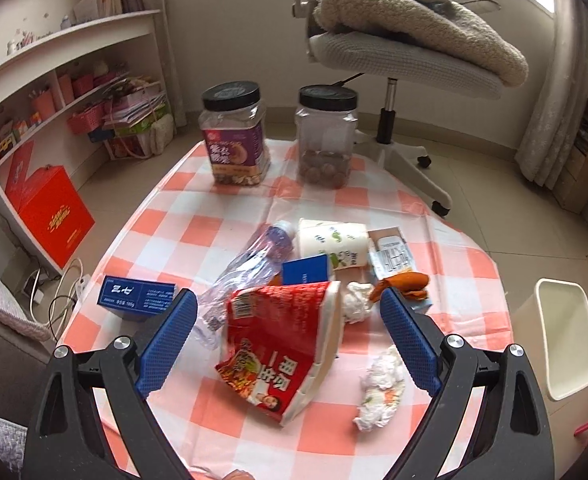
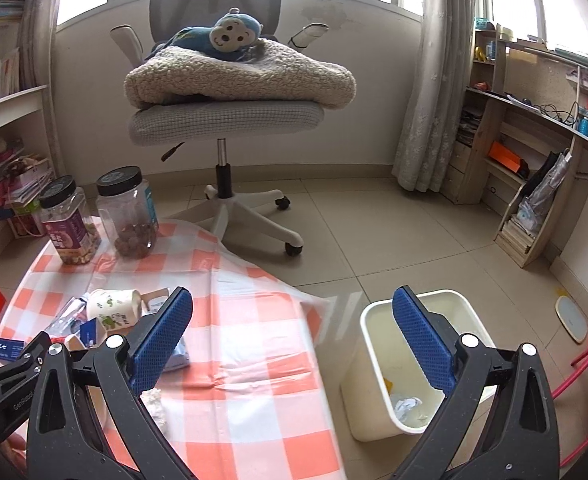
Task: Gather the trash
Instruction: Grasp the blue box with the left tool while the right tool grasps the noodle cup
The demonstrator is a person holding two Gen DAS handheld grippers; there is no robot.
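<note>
My left gripper [image 1: 290, 304] is open and hovers over a crushed red instant-noodle cup [image 1: 282, 348] on the checked tablecloth [image 1: 174, 240]. Around it lie a crumpled plastic bottle [image 1: 250, 268], a paper cup [image 1: 331, 246], crumpled tissues [image 1: 379, 392], a blue box [image 1: 138, 294], a small blue carton [image 1: 305, 270] and an orange peel [image 1: 405, 282]. My right gripper [image 2: 294, 300] is open and empty, above the table's right edge beside the cream trash bin [image 2: 377, 360]. The bin holds some scraps [image 2: 407, 404]. The bin also shows in the left wrist view [image 1: 565, 336].
Two black-lidded jars [image 1: 236, 132] [image 1: 325, 136] stand at the table's far edge. An office chair [image 2: 230, 120] with a blanket and plush monkey stands behind. Shelves [image 1: 54, 100] line the left wall, a wooden shelf unit [image 2: 533, 152] the right. A red box [image 1: 54, 216] sits on the floor.
</note>
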